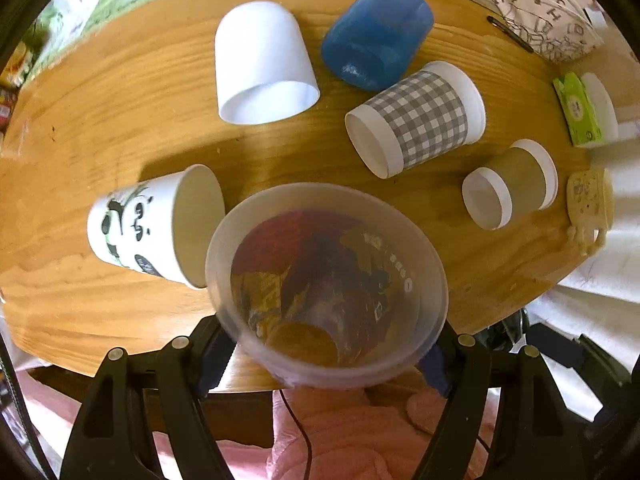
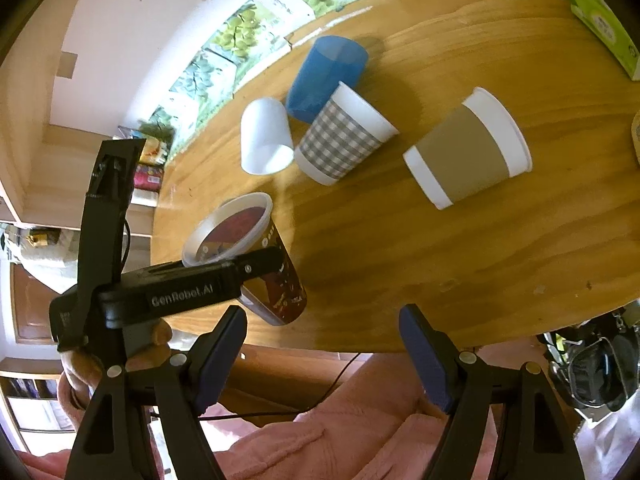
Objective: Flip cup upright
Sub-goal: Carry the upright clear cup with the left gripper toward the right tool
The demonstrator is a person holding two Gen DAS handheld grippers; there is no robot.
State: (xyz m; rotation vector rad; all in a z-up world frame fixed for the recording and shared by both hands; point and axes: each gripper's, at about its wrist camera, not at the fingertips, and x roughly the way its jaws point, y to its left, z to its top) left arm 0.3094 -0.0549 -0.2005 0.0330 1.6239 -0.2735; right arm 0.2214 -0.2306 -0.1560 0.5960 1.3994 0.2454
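My left gripper (image 1: 326,354) is shut on a translucent plastic cup with red and dark print (image 1: 326,276), mouth up and tilted, at the near edge of the wooden table (image 1: 120,128). The right wrist view shows the same cup (image 2: 256,256) held by the left gripper (image 2: 256,266), its base just above the table. My right gripper (image 2: 322,354) is open and empty over the table's near edge. Lying on their sides are a panda cup (image 1: 156,224), a white cup (image 1: 262,64), a blue cup (image 1: 376,36), a checked cup (image 1: 416,118) and a brown-sleeved cup (image 1: 510,188).
A green box (image 1: 576,110), a patterned fabric pouch (image 1: 548,12) and a pen (image 1: 510,34) lie at the table's far right. A small cream figurine (image 1: 588,206) sits near the right edge. Pink-clad legs (image 2: 340,436) are below the table edge.
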